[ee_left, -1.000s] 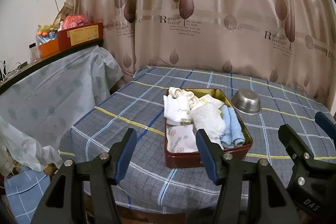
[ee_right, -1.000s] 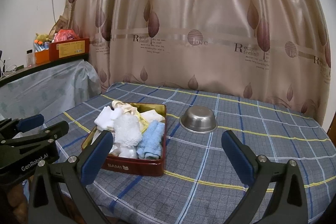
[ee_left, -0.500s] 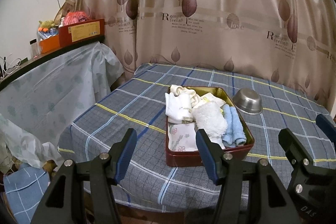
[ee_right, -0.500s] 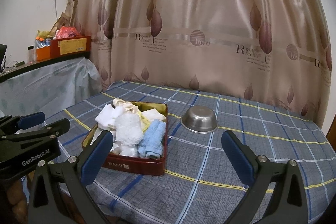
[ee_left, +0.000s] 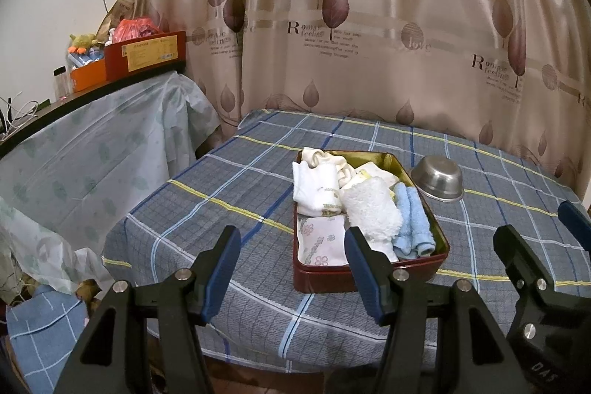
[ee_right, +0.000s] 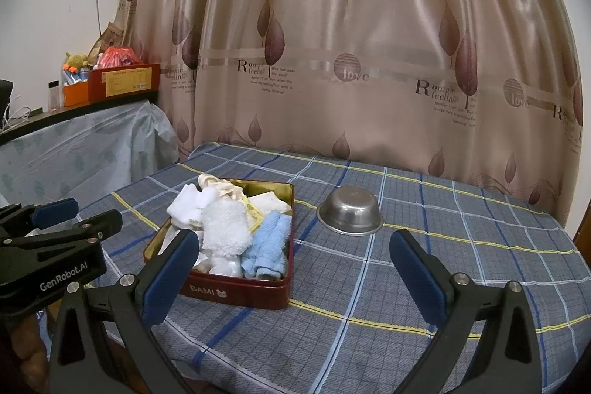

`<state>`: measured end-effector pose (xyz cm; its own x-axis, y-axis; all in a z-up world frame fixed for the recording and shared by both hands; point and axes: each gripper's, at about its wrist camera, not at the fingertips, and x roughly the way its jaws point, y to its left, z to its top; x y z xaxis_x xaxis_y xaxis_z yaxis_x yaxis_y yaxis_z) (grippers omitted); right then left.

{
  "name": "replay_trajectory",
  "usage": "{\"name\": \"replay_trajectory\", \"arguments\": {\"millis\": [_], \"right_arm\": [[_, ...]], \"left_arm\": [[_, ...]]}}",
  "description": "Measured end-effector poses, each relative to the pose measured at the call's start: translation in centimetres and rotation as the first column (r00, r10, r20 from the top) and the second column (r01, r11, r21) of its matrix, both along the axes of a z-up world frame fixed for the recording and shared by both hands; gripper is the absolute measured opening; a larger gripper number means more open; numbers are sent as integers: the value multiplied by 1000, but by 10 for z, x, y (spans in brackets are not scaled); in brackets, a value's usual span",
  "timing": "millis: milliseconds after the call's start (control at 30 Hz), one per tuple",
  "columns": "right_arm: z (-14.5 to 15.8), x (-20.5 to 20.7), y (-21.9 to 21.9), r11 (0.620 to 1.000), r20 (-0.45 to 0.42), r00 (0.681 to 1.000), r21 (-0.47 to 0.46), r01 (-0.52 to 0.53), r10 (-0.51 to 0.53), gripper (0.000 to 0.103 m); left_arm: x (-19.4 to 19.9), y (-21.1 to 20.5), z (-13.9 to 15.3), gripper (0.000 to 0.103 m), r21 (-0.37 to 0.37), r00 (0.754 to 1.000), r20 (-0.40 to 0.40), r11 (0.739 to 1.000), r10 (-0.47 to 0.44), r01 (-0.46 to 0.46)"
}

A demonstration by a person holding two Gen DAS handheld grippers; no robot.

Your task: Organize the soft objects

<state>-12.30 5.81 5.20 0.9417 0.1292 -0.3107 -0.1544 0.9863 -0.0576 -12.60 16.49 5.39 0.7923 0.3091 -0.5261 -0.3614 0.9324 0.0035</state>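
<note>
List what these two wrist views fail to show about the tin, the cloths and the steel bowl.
- Tin floor: both views, covered by the piled cloths.
- Cloths under the fluffy white towel: number unclear, stacked.
- Steel bowl opening: both views show only its outside; it seems upturned.
- Print on the white sock: left wrist view, too small.

Between the right fingers sits a glossy red metal tin (ee_right: 236,294) with a gold-lacquered inside, stuffed with soft cloths — a fluffy white terry towel (ee_right: 225,228), a nubby blue one (ee_right: 267,244). Beyond them, a brushed steel bowl (ee_right: 350,212) on matt woven checked tablecloth (ee_right: 424,283) — satin-sheened curtain (ee_right: 369,43) behind.
</note>
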Motion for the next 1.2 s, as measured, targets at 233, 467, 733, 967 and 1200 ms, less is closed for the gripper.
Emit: {"name": "replay_trajectory", "arguments": {"millis": [233,467,733,967,1200], "right_arm": [[0,0,1,1000,0,1000,-1,0,0,103],[0,1,1,1000,-1,1000,-4,-1,1,103],[0,2,0,1000,-3,1000,-6,0,0,103],[0,2,0,1000,-3,1000,-5,-2,2,103],[0,2,1,1000,-3,1000,-8,-1,1,103]], "left_arm": [[0,-1,-2,60,-2,1000,-8,1000,1,-1],[1,0,-3,60,-6,1000,-9,1000,3,-3],[1,0,-3,60,-8,1000,-11,1000,2,-2],[-1,2,-5,60,-11,1000,-11,1000,5,-5],[-2,3,-4,60,-4,1000,-7,1000,7,-7]]}}
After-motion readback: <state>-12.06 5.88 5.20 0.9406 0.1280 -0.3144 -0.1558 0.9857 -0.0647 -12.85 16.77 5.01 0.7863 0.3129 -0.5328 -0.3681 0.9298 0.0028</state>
